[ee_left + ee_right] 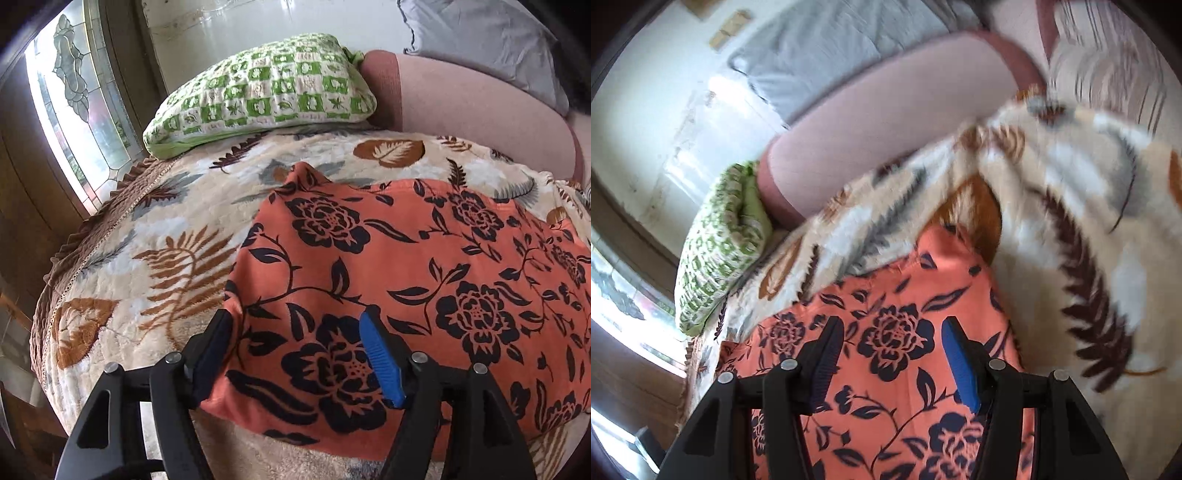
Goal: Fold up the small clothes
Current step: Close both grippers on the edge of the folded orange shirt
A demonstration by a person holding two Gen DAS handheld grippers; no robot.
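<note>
**Orange floral cloth spread on the bed, both grippers apart above it**

The orange cloth with black flowers (406, 266) lies flat on a leaf-patterned blanket (155, 258) covering the bed. The left gripper (295, 343) hangs over its near left corner, jaws apart, nothing pinched. The right gripper (890, 354) is over the cloth too, jaws apart and empty. Beyond lie a green checked pillow (258, 88), a pink bolster (461, 103) and a grey pillow (480, 40); a window (70, 110) is at left.
</note>
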